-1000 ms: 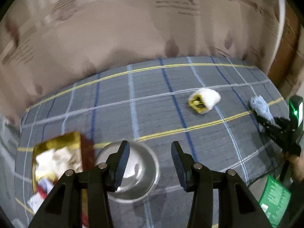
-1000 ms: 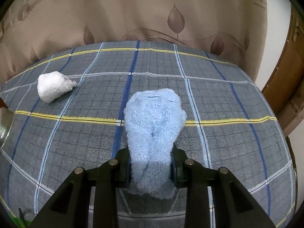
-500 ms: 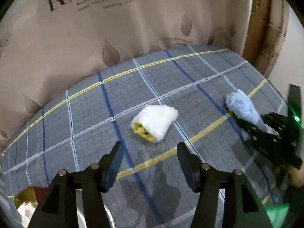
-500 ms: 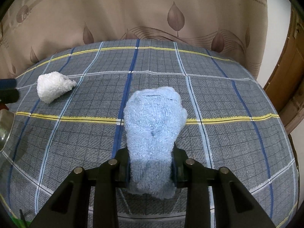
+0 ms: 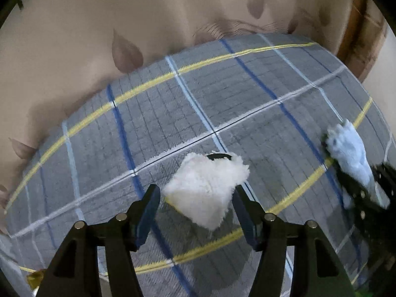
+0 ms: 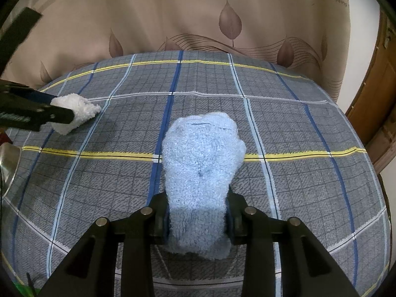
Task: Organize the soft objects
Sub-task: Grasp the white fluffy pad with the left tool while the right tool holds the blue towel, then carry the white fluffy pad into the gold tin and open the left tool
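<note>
A white fluffy soft piece [image 5: 206, 193] with a yellow underside lies on the plaid tablecloth [image 5: 222, 94]. My left gripper [image 5: 195, 198] is open, its jaws standing on either side of the white piece without squeezing it. My right gripper [image 6: 198, 219] is shut on a light blue fluffy sock [image 6: 200, 173], held just above the cloth. The blue sock [image 5: 349, 153] and right gripper also show at the right of the left wrist view. The white piece [image 6: 75, 113] and the left gripper's finger [image 6: 32, 115] show at the left of the right wrist view.
A metal bowl's rim [image 6: 7, 163] shows at the left edge of the right wrist view. A beige leaf-print curtain [image 6: 198, 19] hangs behind the table. A wooden door frame [image 6: 376, 99] stands at the right.
My left gripper has swung right and forward from the bowl and box to the white piece, now straddling it. The right gripper has held still with the blue sock.
</note>
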